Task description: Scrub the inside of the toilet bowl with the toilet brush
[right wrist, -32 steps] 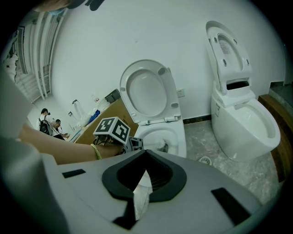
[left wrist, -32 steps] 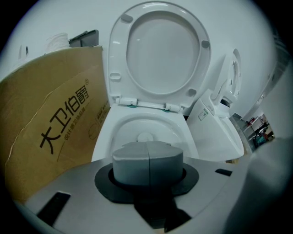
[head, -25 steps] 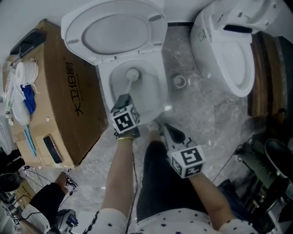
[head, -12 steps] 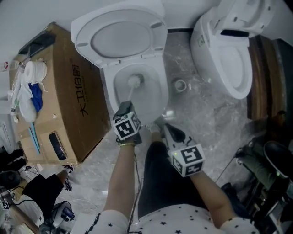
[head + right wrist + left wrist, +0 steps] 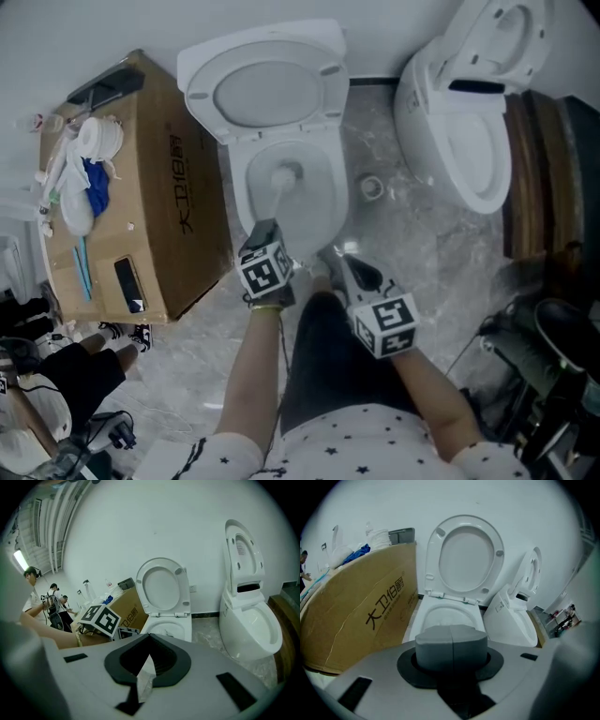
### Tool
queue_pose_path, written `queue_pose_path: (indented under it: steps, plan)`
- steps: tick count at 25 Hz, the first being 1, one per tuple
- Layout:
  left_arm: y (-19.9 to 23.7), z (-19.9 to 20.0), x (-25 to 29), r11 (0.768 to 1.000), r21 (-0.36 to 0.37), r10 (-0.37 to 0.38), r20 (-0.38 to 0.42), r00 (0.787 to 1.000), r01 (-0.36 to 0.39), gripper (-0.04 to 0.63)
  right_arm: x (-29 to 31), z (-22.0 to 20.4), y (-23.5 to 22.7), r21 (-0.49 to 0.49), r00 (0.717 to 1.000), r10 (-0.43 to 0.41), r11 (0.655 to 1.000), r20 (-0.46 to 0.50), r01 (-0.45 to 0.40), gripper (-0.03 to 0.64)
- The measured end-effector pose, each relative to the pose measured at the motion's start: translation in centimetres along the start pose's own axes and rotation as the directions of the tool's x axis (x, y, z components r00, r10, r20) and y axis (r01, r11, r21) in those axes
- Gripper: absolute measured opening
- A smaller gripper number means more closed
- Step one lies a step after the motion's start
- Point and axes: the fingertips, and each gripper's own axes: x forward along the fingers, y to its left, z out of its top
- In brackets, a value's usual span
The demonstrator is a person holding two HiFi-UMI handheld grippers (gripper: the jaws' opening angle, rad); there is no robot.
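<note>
White bowl: brush head sits deep inside, its handle clamped in our left gripper for reach. Right gripper is closed on nothing, parked nearer, out of the way.

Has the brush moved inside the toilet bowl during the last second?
No. The brush has its head near the back of the bowl, as before; only the whole view shifted.

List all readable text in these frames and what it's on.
"大卫伯爵": black print on the side of the brown cardboard box.
Sticker inside the raised lid of the second white toilet: too small to read.
Small label on that toilet's side: blurred, unreadable.
</note>
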Motion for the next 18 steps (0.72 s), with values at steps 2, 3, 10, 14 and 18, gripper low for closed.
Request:
queue_pose_path:
  steps: [2, 3, 10, 14, 18]
  plan:
    - [0.0, -0.2, -1.2, 1.000, -0.009, -0.002, 0.007, 1.000, 0.002, 0.147, -0.5, 0.1, 0.2, -0.011, 1.000, -0.001, 1.000, 0.000, 0.001, 0.006]
    - [-0.1, -0.2, -1.7, 1.000, -0.012, -0.004, 0.013, 1.000, 0.005, 0.147, -0.7, 0.2, 0.3, -0.017, 1.000, -0.002, 1.000, 0.001, 0.002, 0.006]
    - [-0.3, -0.6, -5.8, 0.999, -0.028, -0.018, 0.044, 0.999, 0.019, 0.147, -2.4, 0.4, 0.8, -0.043, 1.000, -0.014, 0.999, 0.001, 0.014, 0.006]
    - [-0.4, -0.7, -8.2, 0.998, -0.051, -0.030, 0.065, 0.997, 0.033, 0.147, -3.2, 0.5, 1.2, -0.057, 1.000, -0.023, 0.998, 0.005, 0.023, 0.006]
    - [-0.6, -0.8, -10.6, 0.998, -0.059, -0.033, 0.082, 0.996, 0.038, 0.147, -4.1, 0.6, 1.7, -0.084, 1.000, -0.017, 0.996, 0.001, 0.017, 0.006]
